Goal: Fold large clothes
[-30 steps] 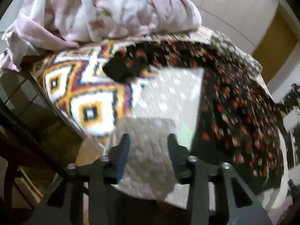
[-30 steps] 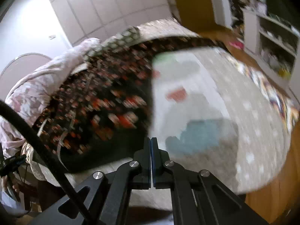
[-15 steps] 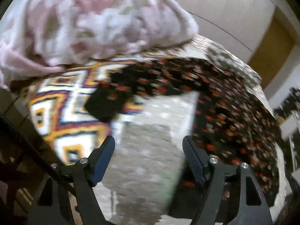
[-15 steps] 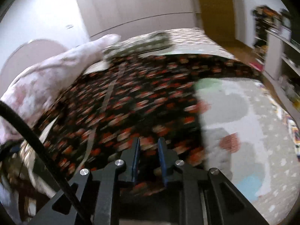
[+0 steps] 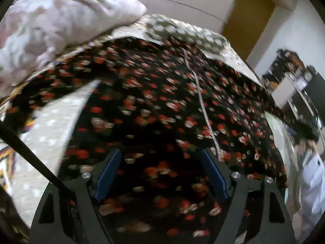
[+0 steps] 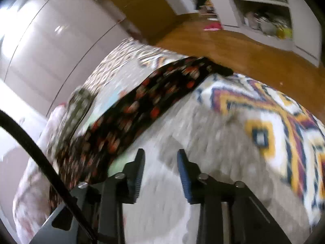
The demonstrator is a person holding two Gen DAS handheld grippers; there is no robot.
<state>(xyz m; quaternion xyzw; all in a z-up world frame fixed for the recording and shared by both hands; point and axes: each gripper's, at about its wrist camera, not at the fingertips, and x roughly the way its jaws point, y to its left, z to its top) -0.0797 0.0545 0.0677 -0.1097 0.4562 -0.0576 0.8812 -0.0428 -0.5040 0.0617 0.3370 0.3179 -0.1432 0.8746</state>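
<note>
A large black garment with red and white flowers (image 5: 162, 105) lies spread over the bed, a pale drawstring (image 5: 203, 105) running down it. My left gripper (image 5: 160, 162) hovers above it, jaws wide and still opening, nothing between them. In the right wrist view the same garment (image 6: 146, 109) shows as a long dark band to the left. My right gripper (image 6: 160, 158) is over the grey dotted bed cover (image 6: 203, 142), to the right of the garment's edge, its jaws opening and empty. Both pictures are blurred by motion.
A pink floral blanket (image 5: 50, 24) is heaped at the bed's head, a spotted pillow (image 5: 182, 32) beside it. A geometric yellow, red and navy cover (image 6: 284, 122) hangs over the bed's side. Wooden floor (image 6: 233, 46), white shelves (image 6: 264, 10) and wardrobe doors (image 6: 50, 40) surround the bed.
Both grippers let go and opened. The left one swung from the dotted cover onto the flowered garment. The right one swung off the garment to the dotted and geometric covers, rolling as it went.
</note>
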